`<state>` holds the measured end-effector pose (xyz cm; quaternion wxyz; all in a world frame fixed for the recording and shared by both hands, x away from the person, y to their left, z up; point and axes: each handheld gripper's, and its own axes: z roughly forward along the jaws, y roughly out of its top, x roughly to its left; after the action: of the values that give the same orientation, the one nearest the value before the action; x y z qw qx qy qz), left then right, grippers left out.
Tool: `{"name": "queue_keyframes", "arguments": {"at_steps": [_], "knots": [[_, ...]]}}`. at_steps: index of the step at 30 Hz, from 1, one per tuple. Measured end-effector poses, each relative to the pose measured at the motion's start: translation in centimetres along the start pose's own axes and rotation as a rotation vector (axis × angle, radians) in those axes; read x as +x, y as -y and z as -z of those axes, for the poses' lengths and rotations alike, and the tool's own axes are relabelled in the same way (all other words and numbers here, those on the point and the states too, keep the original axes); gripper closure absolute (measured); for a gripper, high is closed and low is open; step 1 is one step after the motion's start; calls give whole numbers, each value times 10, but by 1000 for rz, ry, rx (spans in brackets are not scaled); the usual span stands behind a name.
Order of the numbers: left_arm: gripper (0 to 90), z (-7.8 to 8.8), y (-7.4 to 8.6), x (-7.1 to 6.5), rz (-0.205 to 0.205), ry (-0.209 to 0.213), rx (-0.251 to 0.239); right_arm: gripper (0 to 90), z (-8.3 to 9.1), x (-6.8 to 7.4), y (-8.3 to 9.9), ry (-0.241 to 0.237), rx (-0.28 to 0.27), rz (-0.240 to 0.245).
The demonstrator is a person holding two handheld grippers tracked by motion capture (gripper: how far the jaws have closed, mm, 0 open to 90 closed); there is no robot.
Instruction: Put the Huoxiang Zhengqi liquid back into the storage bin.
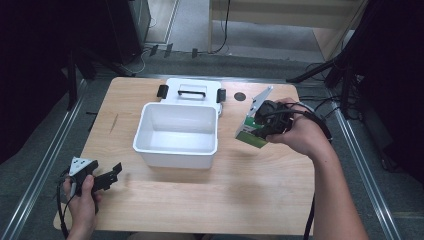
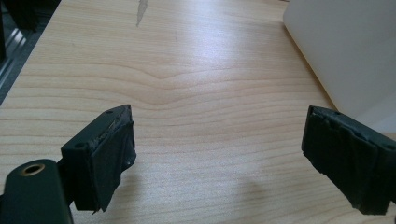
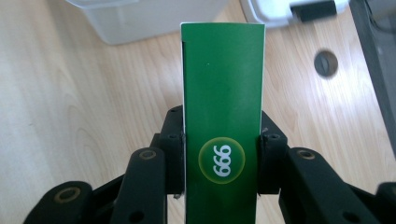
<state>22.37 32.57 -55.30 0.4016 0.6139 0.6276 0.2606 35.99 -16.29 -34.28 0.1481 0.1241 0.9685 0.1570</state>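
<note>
A green carton [image 3: 222,107] with a round "999" mark stands between the jaws of my right gripper [image 3: 222,161], which is shut on its sides. In the high view that right gripper [image 1: 260,127] holds the green carton [image 1: 251,138] in the air just right of the white open box [image 1: 176,134]. My left gripper [image 1: 111,175] rests low at the table's front left corner, jaws open. In the left gripper view my left gripper [image 2: 219,154] has only bare wood between its pads [image 2: 112,158], and the white box wall [image 2: 345,51] rises at the upper right.
The box's white lid [image 1: 192,92] with black handle and latches lies flat behind the box. A round dark hole [image 1: 240,96] sits in the wooden table [image 1: 200,195] near the far right. Dark stands and cables crowd the floor around the table.
</note>
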Motion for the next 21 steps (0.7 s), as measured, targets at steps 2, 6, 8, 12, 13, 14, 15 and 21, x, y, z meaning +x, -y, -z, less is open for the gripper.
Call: {"name": "queue_keyframes", "arguments": {"at_steps": [2,6,8,12,13,14,15,21], "knots": [[105,0,0,0,1,0,-2,641,5,-1,-4,-21,-3,23],[105,0,0,0,0,0,0,640,13,-4,-12,-37,-11,64],[104,0,0,0,1,0,-1,641,17,-4,-17,-38,-8,82],[104,0,0,0,1,1,1,643,25,-5,-25,-44,-10,103],[104,0,0,0,2,1,0,644,26,-6,-27,-48,-13,107],[104,0,0,0,2,1,0,644,28,-6,-30,-53,-12,114],[104,0,0,0,2,1,0,644,29,-6,-32,-57,-13,121],[104,0,0,0,2,1,2,644,39,-6,-44,-70,-21,146]]}}
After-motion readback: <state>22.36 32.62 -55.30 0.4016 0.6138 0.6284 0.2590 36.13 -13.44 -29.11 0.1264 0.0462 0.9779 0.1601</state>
